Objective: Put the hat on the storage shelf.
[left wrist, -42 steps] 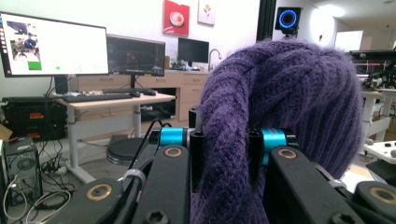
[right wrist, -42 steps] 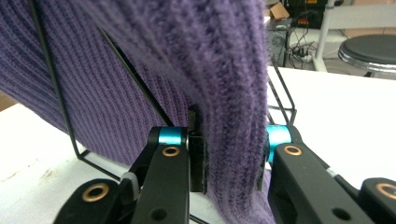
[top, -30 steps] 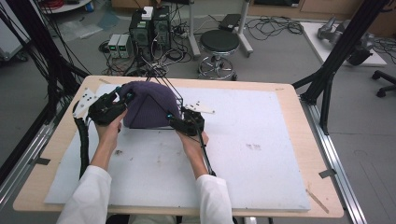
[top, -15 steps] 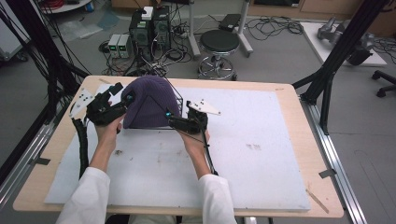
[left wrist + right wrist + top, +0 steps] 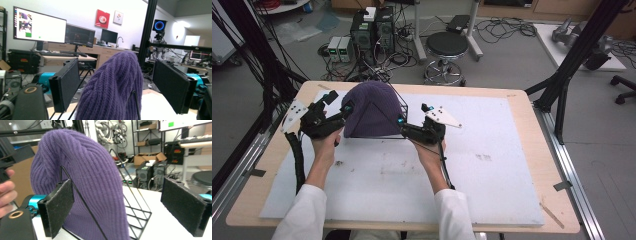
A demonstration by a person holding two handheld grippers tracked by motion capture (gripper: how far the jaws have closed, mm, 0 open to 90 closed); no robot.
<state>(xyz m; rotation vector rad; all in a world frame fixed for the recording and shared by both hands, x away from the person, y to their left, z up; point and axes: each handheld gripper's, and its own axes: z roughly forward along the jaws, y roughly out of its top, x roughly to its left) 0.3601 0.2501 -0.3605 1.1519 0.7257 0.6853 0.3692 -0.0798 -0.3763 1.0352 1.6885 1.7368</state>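
A purple knit hat (image 5: 369, 110) is draped over a black wire stand (image 5: 401, 103) at the back left of the white mat. My left gripper (image 5: 346, 111) sits at the hat's left side and is open. In the left gripper view the hat (image 5: 112, 87) rises between the wide-apart jaws, with a wire of the stand (image 5: 134, 98) in front. My right gripper (image 5: 403, 124) is at the hat's lower right edge, also open. In the right gripper view its left pad (image 5: 58, 207) lies close against the hat (image 5: 85, 177) and the stand (image 5: 137, 212), the other pad far off.
The white mat (image 5: 492, 165) covers most of the wooden table (image 5: 532, 100) and is bare to the right and front of the hat. Black frame posts (image 5: 569, 65) stand at the table's sides. A stool (image 5: 447, 47) and computers (image 5: 372, 27) sit on the floor behind.
The hat now stands taller on the wire stand. Both grippers have drawn slightly outward from its sides, the right one moving right.
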